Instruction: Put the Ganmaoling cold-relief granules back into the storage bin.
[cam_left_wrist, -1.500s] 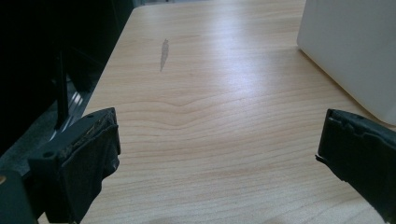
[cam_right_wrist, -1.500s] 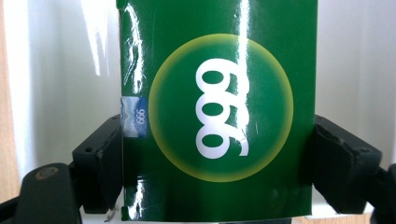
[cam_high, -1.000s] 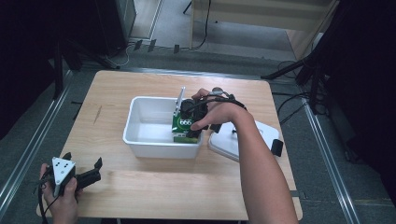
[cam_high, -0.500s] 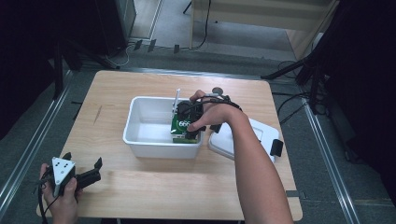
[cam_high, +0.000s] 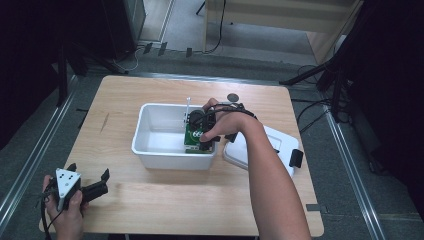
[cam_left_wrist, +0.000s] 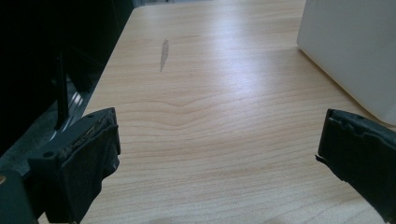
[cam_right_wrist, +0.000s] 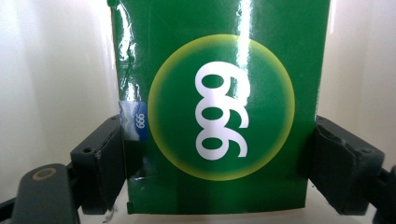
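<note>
A glossy green box (cam_right_wrist: 219, 56) with a yellow circle and white digits stands in the white plastic bin (cam_high: 170, 161), at its right end. My right gripper (cam_right_wrist: 217, 163) is shut on it, one black pad pressing each side. From above, a hand covers the right gripper (cam_high: 202, 129) over the green box (cam_high: 191, 140). Near the table's front left corner a hand holds my left gripper (cam_high: 90, 171) just above the wood. Its jaws stand wide open, and in the left gripper view the left gripper (cam_left_wrist: 217, 154) has only bare tabletop between them.
A white lid (cam_high: 280, 142) lies right of the bin, with a small black object (cam_high: 296, 157) at its right edge. A dark round disc (cam_high: 232, 97) sits behind the bin. The bin's wall (cam_left_wrist: 355, 51) stands ahead and right of the left gripper.
The right hand and the green box have edged slightly left inside the bin. The left gripper has stayed put.
</note>
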